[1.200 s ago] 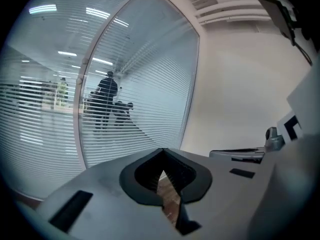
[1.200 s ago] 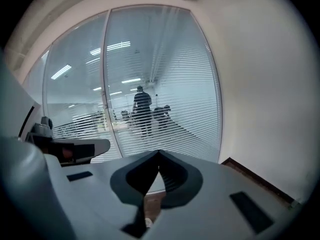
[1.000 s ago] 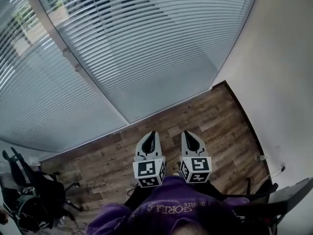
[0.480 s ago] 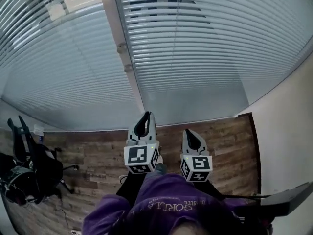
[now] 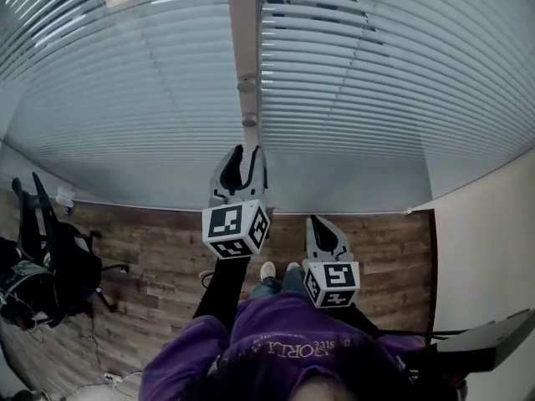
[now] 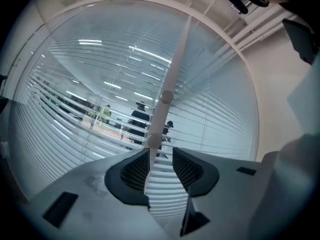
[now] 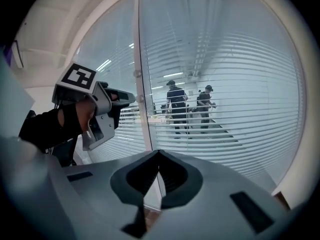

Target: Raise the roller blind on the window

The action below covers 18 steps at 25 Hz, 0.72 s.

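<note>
Slatted blinds [image 5: 376,73] hang down over the glass on both sides of a white window post [image 5: 244,23] that bears two small knobs [image 5: 249,121]. My left gripper [image 5: 247,155] is raised just below the lower knob. Its jaws are opening, and in the left gripper view [image 6: 161,156] only a thin pale strip of the post [image 6: 165,97] shows in the gap, with the pads not pressing on it. My right gripper [image 5: 324,228] hangs lower and further right. Its jaws [image 7: 159,156] are shut with nothing between them.
A black office chair [image 5: 50,266] stands at the left on the wood floor [image 5: 150,249]. A pale wall [image 5: 493,249] closes the right side, with a dark desk edge [image 5: 493,341] below it. Two people [image 7: 176,104] stand beyond the glass.
The view has swung so that the post now stands at the centre. My left gripper has risen toward the knobs and its jaws have parted. The right gripper stays low and shut.
</note>
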{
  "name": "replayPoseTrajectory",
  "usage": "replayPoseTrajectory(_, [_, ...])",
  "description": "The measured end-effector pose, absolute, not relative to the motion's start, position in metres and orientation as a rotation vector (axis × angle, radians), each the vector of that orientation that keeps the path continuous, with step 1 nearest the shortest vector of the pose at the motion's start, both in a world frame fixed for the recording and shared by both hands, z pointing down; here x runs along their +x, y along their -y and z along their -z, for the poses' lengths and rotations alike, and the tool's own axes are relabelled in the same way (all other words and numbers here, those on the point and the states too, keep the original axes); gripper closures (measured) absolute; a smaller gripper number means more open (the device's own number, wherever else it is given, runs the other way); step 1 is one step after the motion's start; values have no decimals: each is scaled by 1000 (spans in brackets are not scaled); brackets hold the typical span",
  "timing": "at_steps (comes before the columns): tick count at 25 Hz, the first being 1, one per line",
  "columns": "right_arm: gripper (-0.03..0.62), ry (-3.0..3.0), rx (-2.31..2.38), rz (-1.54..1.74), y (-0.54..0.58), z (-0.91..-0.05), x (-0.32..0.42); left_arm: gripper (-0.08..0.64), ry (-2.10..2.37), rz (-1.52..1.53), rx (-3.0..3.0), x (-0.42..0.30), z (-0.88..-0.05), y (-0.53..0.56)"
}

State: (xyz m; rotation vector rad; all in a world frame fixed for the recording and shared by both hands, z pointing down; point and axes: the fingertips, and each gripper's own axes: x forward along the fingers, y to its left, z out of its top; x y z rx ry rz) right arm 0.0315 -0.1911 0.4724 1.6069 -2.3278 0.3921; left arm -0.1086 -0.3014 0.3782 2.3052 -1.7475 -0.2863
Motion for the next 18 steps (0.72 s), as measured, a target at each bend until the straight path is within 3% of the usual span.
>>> replayPoseTrajectory(9, [595,2397,1574,-329,214,-466,39,431,1942,254,2168,-125,-386,333])
replayPoseTrajectory(18, [597,2393,1575,-311,226,-462,59,431,1814,290,2110,-108,-387,336])
